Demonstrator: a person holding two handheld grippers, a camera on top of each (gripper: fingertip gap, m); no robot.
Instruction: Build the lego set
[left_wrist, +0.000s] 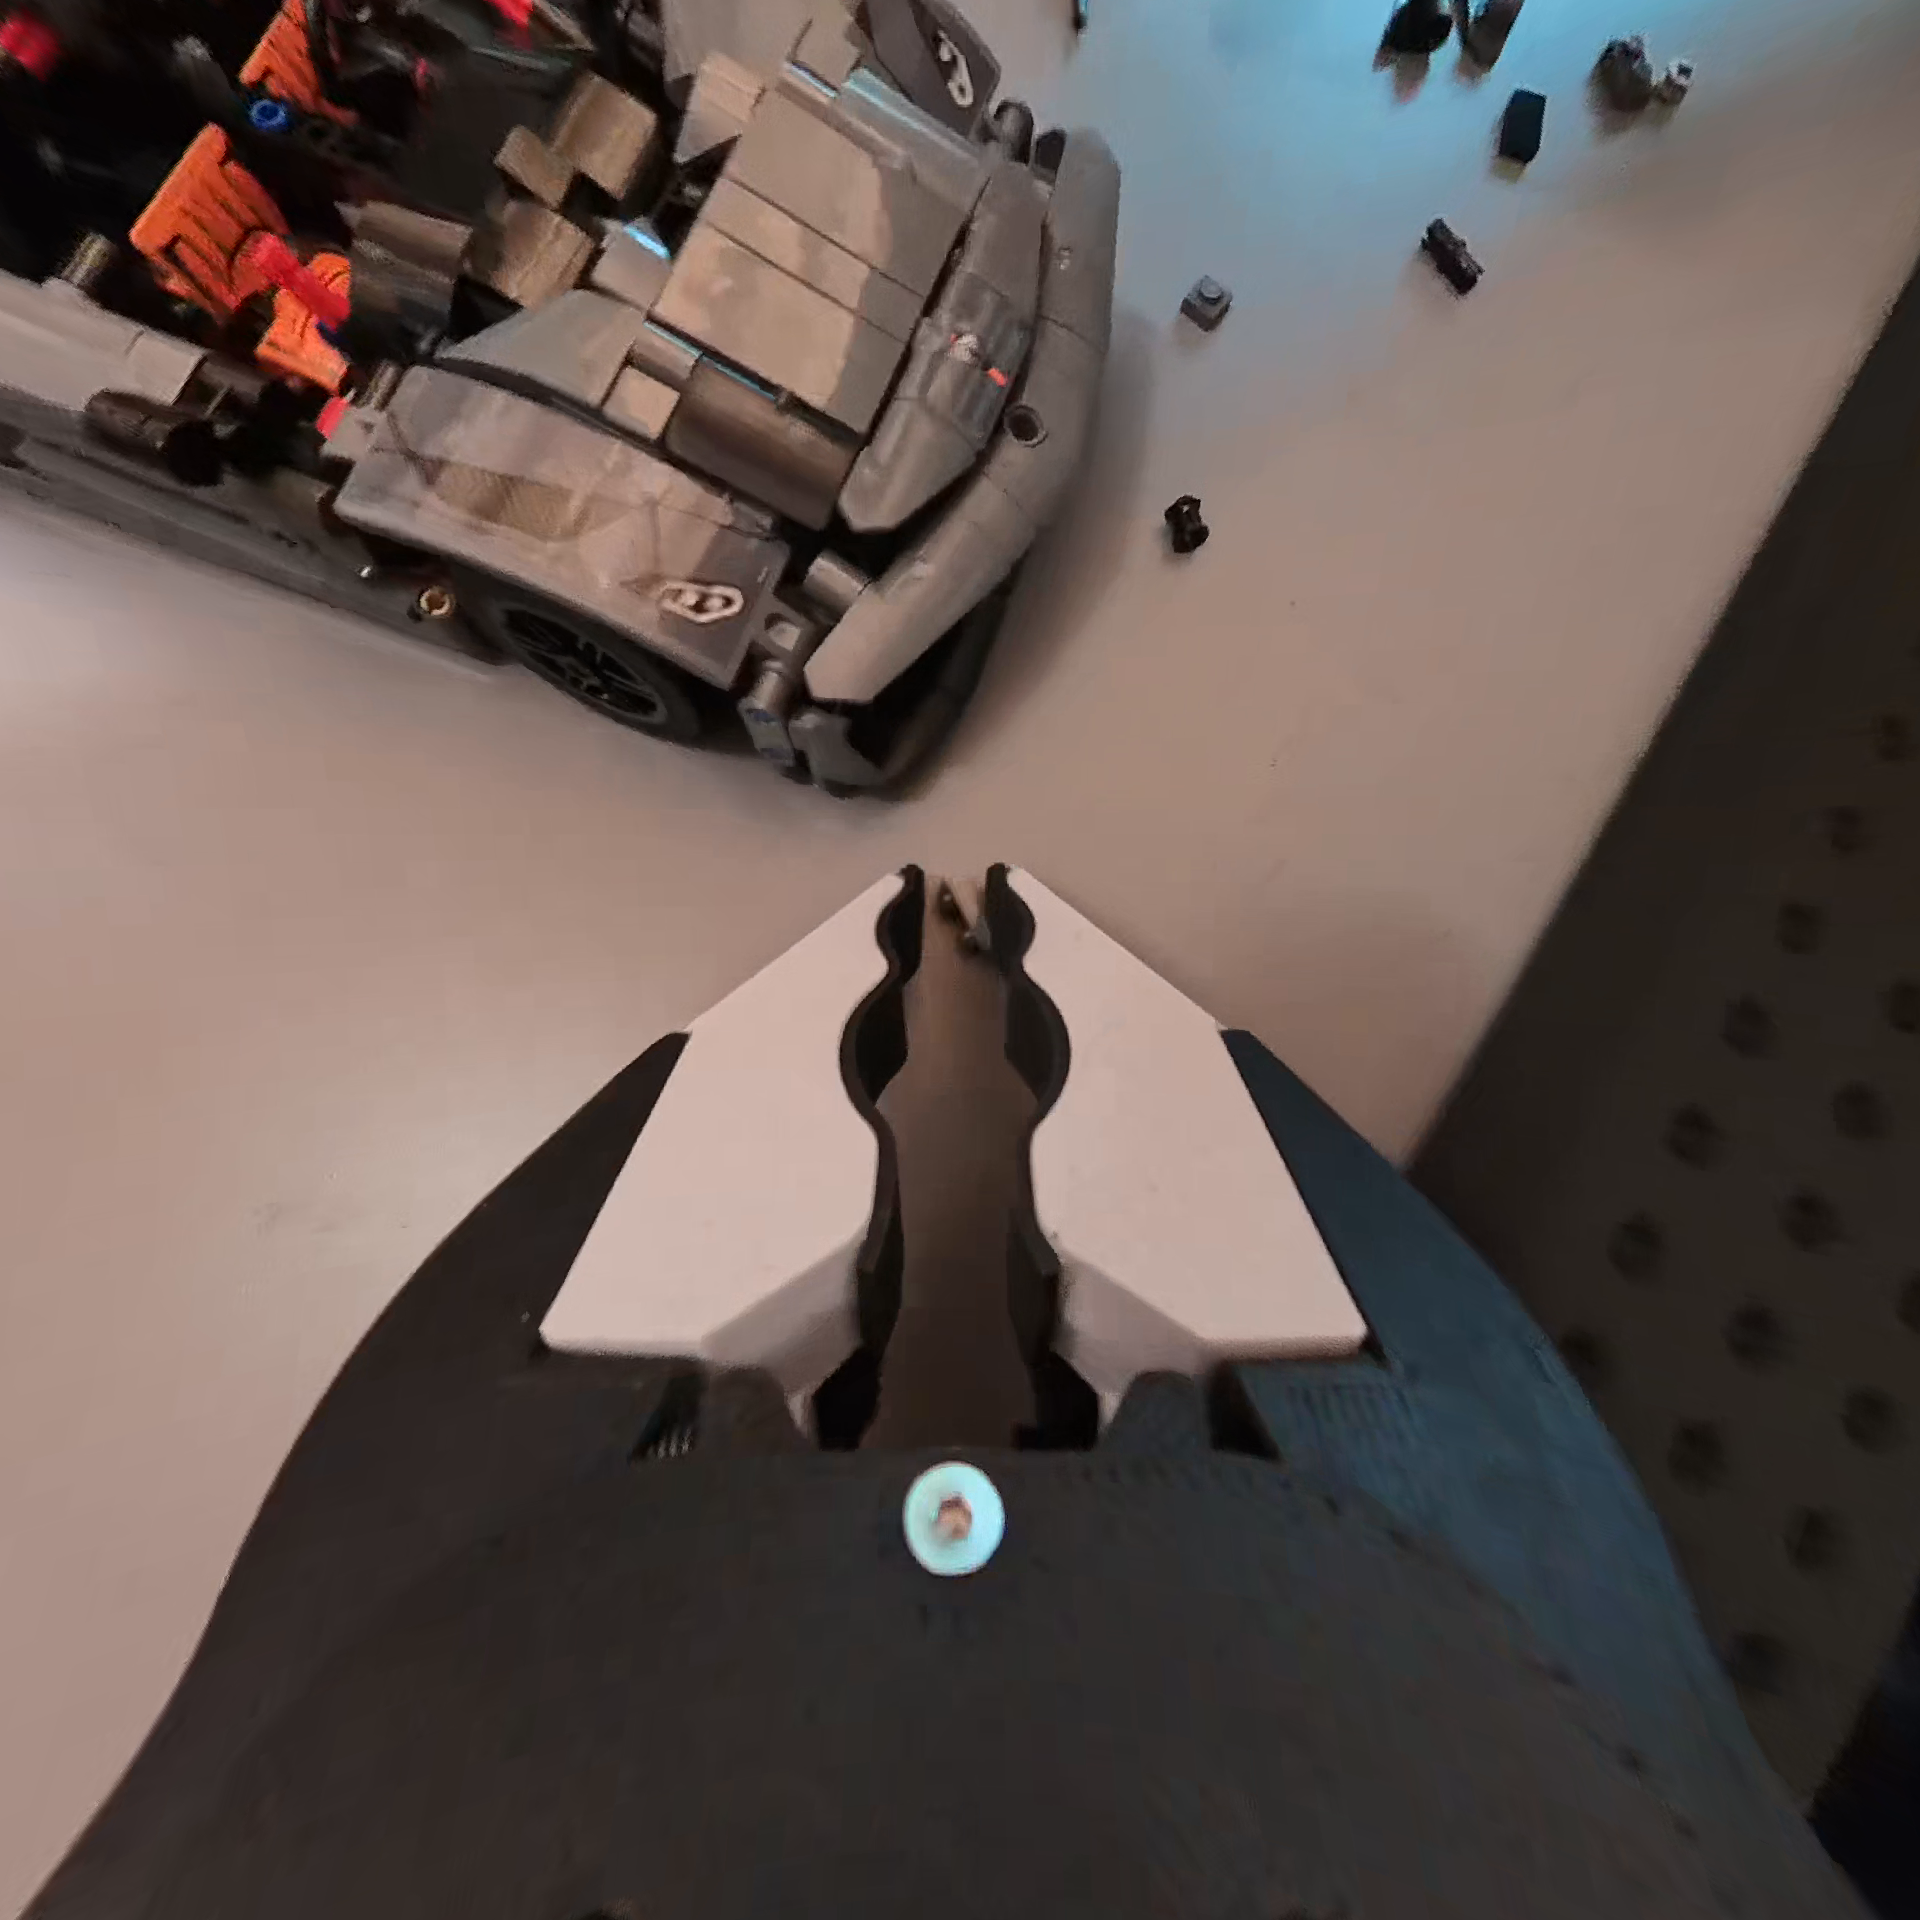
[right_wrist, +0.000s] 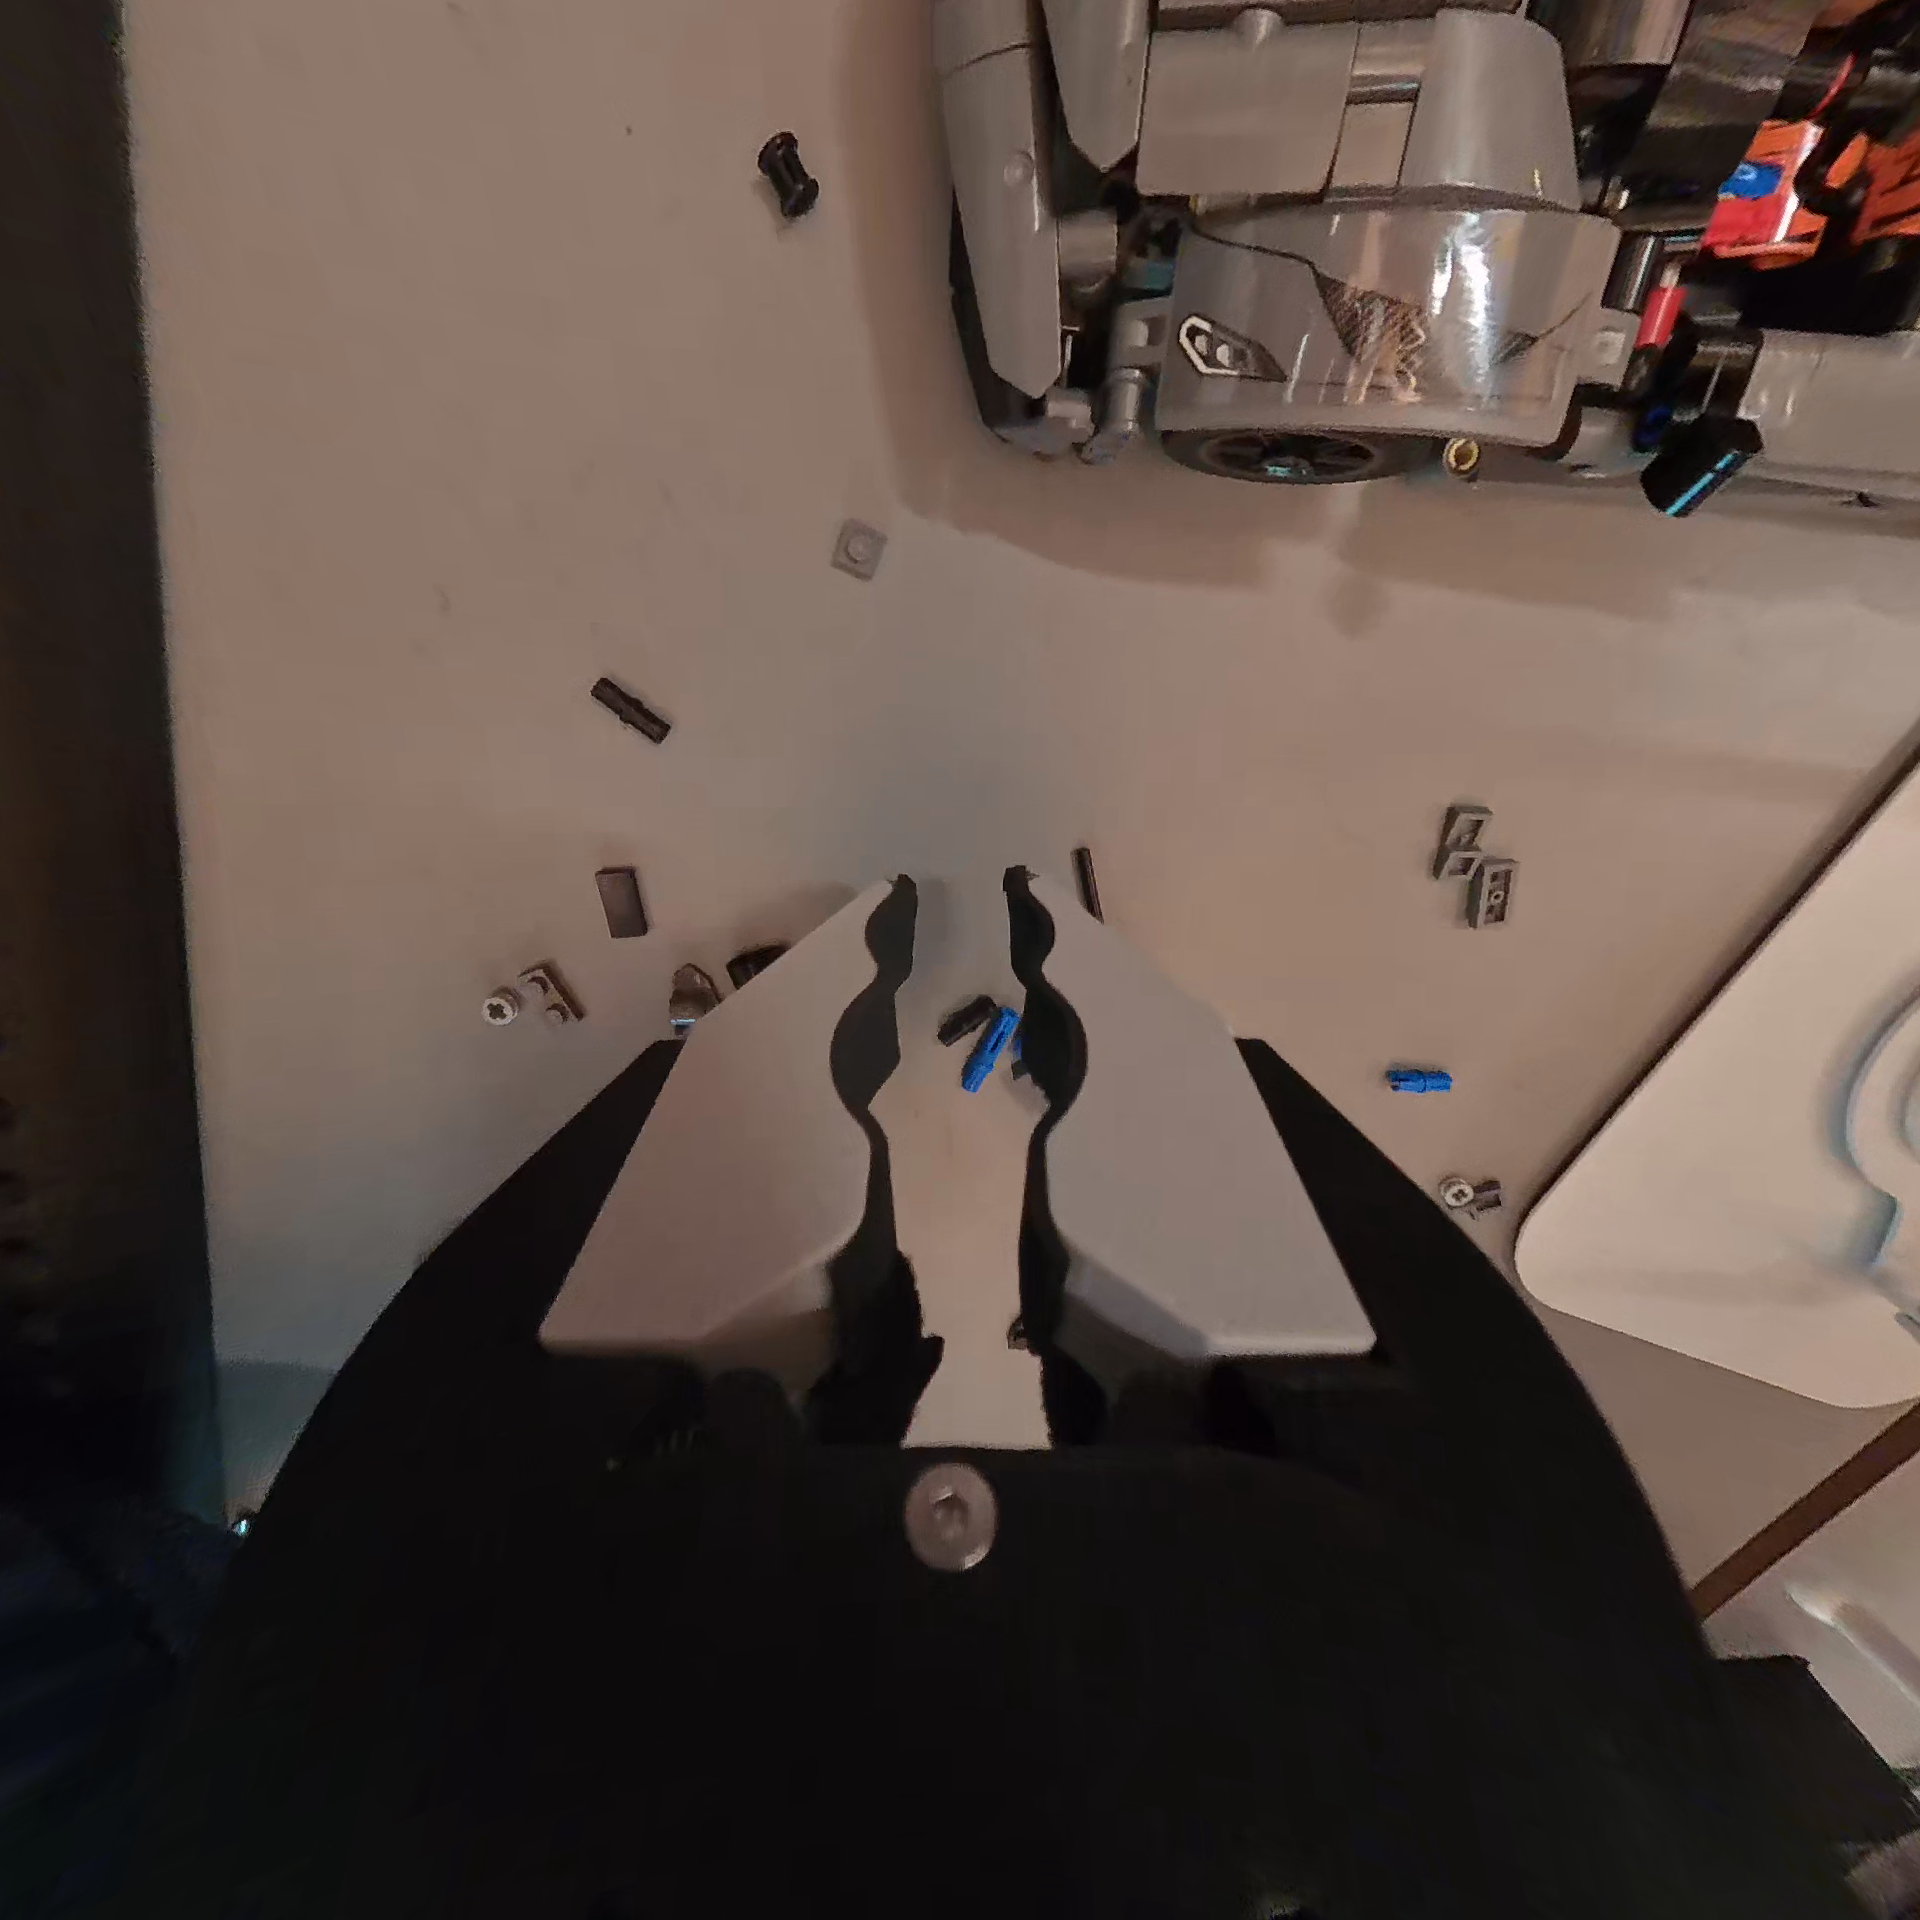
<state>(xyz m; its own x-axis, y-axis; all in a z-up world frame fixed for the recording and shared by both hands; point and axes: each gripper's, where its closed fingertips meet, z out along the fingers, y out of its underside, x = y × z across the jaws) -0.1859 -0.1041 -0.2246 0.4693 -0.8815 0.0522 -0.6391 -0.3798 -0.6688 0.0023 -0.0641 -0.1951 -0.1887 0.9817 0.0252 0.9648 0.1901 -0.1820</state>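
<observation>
Right, starting at the far left of the right wrist view: a dark strip of floor or wall, then the pale worktop (right_wrist: 416, 436) with loose bits scattered down it, a black pin (right_wrist: 630, 711) lying on a slant at left of centre, a small black tile (right_wrist: 621, 902) below it. Moving across to the middle, the right gripper (right_wrist: 958, 881) hangs over the worktop with its jaws a little apart and nothing between the tips. The piece that matters, I'd judge, is the blue pin (right_wrist: 987, 1049): it shows in the gap between the jaws, back from the tips, close against the right-hand jaw, long axis running up and slightly to the right, a short black pin (right_wrist: 966, 1018) touching it. A second blue pin (right_wrist: 1419, 1081) lies apart at right, lying near level. Upper right, the grey car model (right_wrist: 1361, 260) sits well away from the tips. Over in the left wrist view, the same car (left_wrist: 727, 343) fills the upper left, and the left gripper (left_wrist: 954, 871) is at centre, jaws narrowly parted; something tiny and dark sits between the tips, too small to say whether it is held. So the right gripper is the nearer to that blue pin, and would need to draw back and square up to it.
</observation>
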